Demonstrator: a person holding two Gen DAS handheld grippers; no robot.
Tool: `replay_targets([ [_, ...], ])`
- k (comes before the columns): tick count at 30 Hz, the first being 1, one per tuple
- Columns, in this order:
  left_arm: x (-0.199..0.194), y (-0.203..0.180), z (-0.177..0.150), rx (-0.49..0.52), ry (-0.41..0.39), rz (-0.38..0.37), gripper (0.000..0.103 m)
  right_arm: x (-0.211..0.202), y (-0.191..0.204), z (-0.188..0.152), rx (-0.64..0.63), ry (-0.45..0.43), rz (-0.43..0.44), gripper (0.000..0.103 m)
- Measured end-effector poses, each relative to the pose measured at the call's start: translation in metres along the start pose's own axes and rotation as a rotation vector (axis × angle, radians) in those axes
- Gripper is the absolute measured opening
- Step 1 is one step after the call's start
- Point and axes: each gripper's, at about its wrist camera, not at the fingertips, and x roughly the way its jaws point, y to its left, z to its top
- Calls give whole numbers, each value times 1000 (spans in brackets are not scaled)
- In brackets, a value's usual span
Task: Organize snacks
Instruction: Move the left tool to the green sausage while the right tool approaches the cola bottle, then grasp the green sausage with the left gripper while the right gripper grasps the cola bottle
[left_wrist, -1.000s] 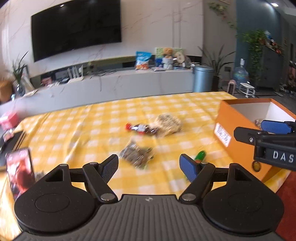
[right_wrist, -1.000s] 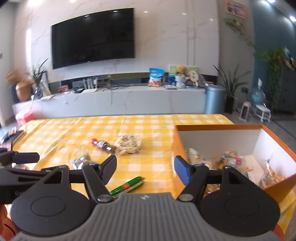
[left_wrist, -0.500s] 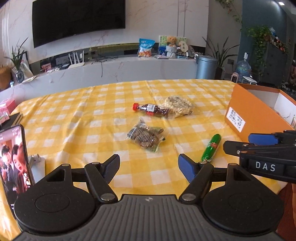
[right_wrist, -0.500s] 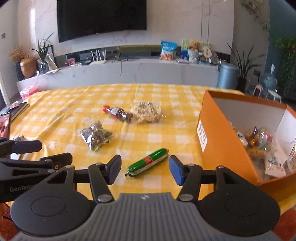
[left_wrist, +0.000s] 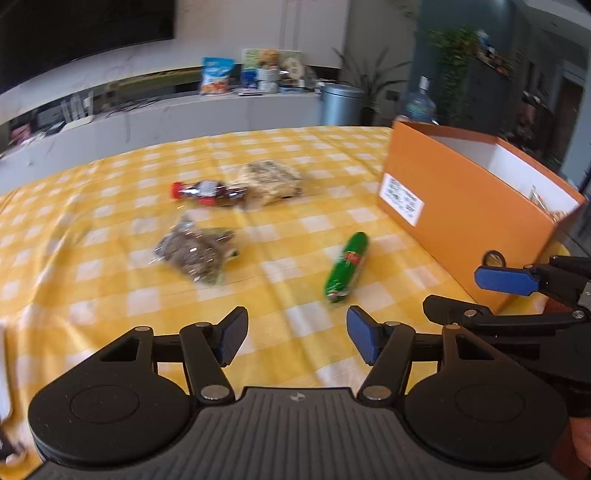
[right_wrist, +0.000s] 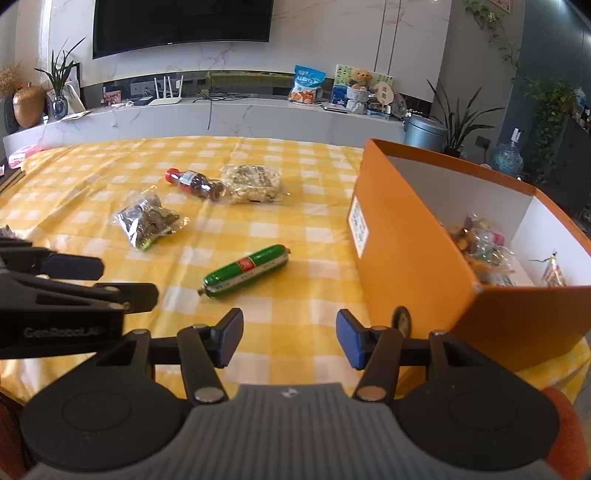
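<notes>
On the yellow checked tablecloth lie a green sausage stick (right_wrist: 246, 270) (left_wrist: 347, 267), a clear bag of dark snacks (right_wrist: 147, 220) (left_wrist: 195, 251), a small red-capped bottle (right_wrist: 195, 182) (left_wrist: 207, 193) and a pale cracker pack (right_wrist: 253, 182) (left_wrist: 269, 181). An orange box (right_wrist: 410, 254) (left_wrist: 458, 206) at the right holds several wrapped snacks (right_wrist: 480, 243). My left gripper (left_wrist: 295, 334) is open and empty, short of the sausage. My right gripper (right_wrist: 290, 338) is open and empty, near the sausage and the box corner.
Behind the table runs a white media console (right_wrist: 221, 114) with a blue snack bag (right_wrist: 304, 84), a router and a TV above. A grey bin (right_wrist: 424, 131) and plants stand at the back right. The table's near edge lies under both grippers.
Both grippers have moved forward and lower toward the table; the sausage and the orange box look larger and nearer. The left view has swung right. The snacks have not moved.
</notes>
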Motion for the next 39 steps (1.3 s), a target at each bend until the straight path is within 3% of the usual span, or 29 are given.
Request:
replay_targets([
  [3, 15, -12, 10, 96, 17, -18, 70, -4, -3, -5, -20, -6, -9, 50],
  [8, 36, -18, 33, 165, 42, -90, 65, 7, -11, -2, 6, 9, -19, 50],
  [11, 50, -28, 45, 225, 79, -87, 64, 16, -10, -3, 16, 28, -7, 41],
  [14, 65, -36, 48, 277, 128, -69, 52, 26, -9, 1, 23, 29, -6, 35],
  [22, 72, -27, 51, 251, 133, -61, 48, 57, -15, 12, 97, 55, -6, 17],
  [26, 78, -26, 53, 248, 152, -98, 46, 69, -28, 12, 188, 90, 34, 10],
  [30, 91, -29, 56, 279, 176, -100, 45, 67, -32, 11, 226, 74, 80, 9],
  [35, 101, -36, 60, 296, 184, -115, 43, 66, -28, 7, 180, 64, 81, 11],
  [39, 102, -42, 60, 297, 176, -124, 28, 67, -28, 8, 182, 64, 92, 15],
])
